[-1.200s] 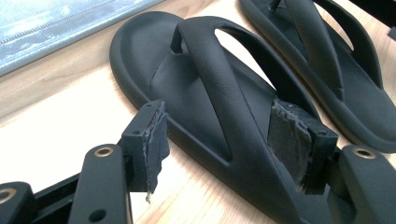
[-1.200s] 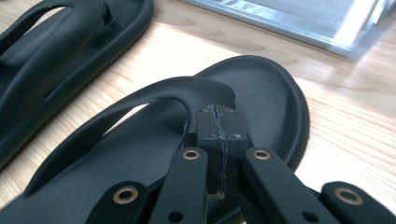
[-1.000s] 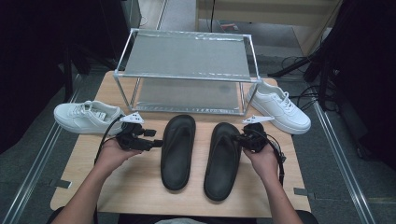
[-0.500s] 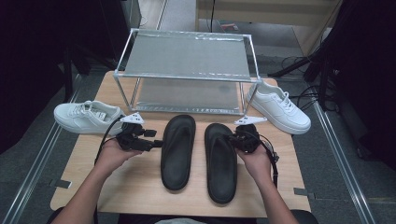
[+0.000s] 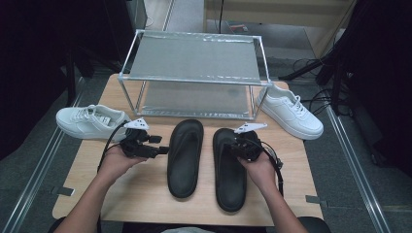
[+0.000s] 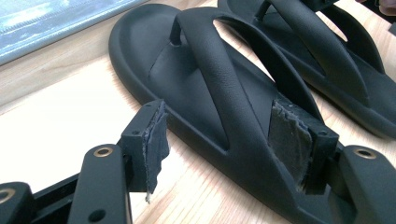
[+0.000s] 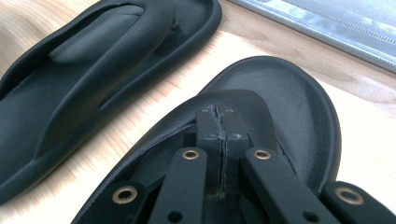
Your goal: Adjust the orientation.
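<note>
On the wooden bench (image 5: 145, 194), two black flip-flops lie side by side in front of a two-tier wire-frame shelf (image 5: 194, 73), with one white sneaker (image 5: 90, 121) at the far left and another white sneaker (image 5: 291, 110) at the far right.

Left claw (image 5: 164, 149): released, jaws spread wide. It sits just beside the outer edge of the left flip-flop (image 5: 184, 155), with one pad on the bench side and the other up against the strap.

Right claw (image 5: 241, 144): clenched, jaws pressed together over the strap area of the right flip-flop (image 5: 229, 170). Whether strap material is actually pinched between the pads cannot be told; they look to meet with almost nothing between them.

Risks, as judged:
- Right claw may have only a thin bite, or none. A lift would then leave the flip-flop on the bench or drop it.
- Left claw closing from here could catch sole edge plus strap together; soft foam may deform and squirm out.
- Left pad lining looks torn and frayed (image 6: 156, 140), so grip could be poor.

View differences: the left gripper view shows the pad wear and the strap sitting between the jaws. The right gripper view shows the closed jaw seam. The high view gives the layout, shelf and sneakers.
</note>
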A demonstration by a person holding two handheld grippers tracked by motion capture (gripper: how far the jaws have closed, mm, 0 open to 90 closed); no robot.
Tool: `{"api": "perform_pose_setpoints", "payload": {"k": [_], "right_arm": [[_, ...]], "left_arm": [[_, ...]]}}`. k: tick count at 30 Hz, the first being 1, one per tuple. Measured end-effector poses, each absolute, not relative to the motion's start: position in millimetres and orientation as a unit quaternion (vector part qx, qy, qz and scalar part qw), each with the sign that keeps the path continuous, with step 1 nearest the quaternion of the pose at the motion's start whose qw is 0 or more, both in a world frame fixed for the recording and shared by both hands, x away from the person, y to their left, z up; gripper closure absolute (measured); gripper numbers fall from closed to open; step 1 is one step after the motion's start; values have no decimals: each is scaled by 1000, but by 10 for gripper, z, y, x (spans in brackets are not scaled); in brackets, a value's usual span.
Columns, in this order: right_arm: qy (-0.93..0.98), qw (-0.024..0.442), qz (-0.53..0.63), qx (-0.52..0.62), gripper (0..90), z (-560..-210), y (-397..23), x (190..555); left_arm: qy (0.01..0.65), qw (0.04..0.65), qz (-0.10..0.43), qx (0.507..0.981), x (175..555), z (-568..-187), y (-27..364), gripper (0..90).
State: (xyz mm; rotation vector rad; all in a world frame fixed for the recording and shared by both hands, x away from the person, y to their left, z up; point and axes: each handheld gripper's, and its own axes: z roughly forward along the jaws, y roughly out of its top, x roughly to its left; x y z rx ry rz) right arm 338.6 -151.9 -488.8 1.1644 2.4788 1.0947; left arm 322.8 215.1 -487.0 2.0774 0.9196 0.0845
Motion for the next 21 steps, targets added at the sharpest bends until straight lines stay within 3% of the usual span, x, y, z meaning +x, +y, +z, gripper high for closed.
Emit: {"api": "perform_pose_setpoints", "payload": {"k": [11, 14, 17, 19, 21], "right_arm": [[836, 96, 372, 391, 900, -4897, -1427, 3496], [837, 98, 373, 389, 900, -4903, -1401, 3526], [836, 98, 374, 389, 900, -4906, -1380, 3548], [837, 99, 375, 387, 900, -4909, -1359, 3577], [837, 100, 377, 384, 900, -4914, -1325, 3617]], "left_arm": [[377, 416, 39, 827, 3158, -4899, 2206, 376], [377, 418, 49, 825, 3126, -4906, 2160, 411], [373, 415, 66, 827, 3091, -4898, 2117, 491], [371, 405, 79, 832, 3077, -4903, 2088, 595], [385, 417, 49, 822, 3123, -4942, 2085, 735]]}}
